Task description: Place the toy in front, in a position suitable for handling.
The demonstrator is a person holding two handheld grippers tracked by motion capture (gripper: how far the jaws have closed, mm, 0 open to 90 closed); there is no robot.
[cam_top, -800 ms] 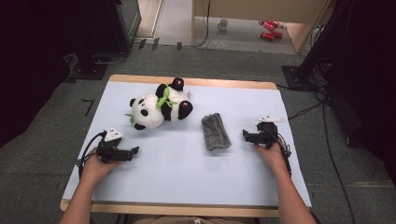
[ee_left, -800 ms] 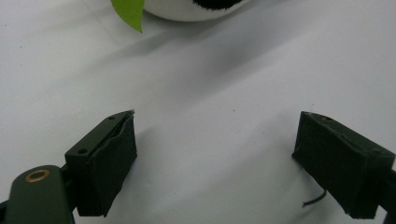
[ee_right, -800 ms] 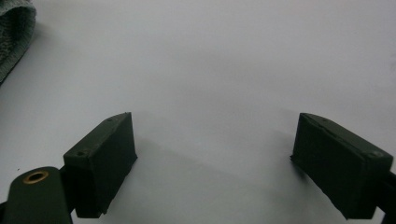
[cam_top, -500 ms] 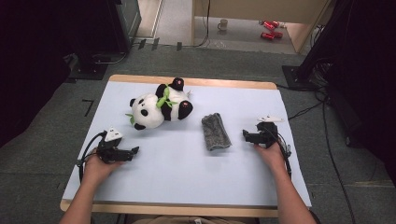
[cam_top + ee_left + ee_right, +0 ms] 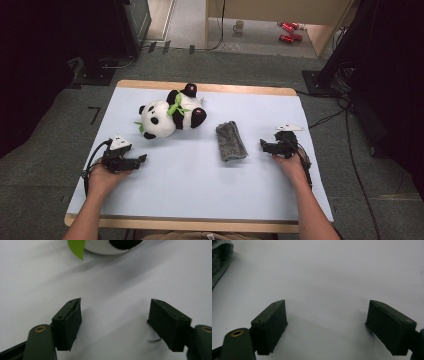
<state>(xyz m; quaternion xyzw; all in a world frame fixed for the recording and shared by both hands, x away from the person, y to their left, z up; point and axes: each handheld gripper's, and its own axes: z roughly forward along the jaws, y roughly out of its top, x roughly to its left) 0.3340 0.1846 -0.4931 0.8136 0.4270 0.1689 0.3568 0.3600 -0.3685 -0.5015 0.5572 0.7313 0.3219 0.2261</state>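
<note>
Nothing shifted since the earlier frame, grey cloth [image 5: 231,141] mid-worktop just left of right gripper [image 5: 264,146], jaws apart, empty, left gripper [image 5: 142,159] seemingly likewise, panda [image 5: 167,114] beyond.

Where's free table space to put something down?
Bare stretch along the near edge between the left gripper and right gripper; also the far right corner beyond the grey cloth. Crowded only around the panda plush, far left of centre.
</note>
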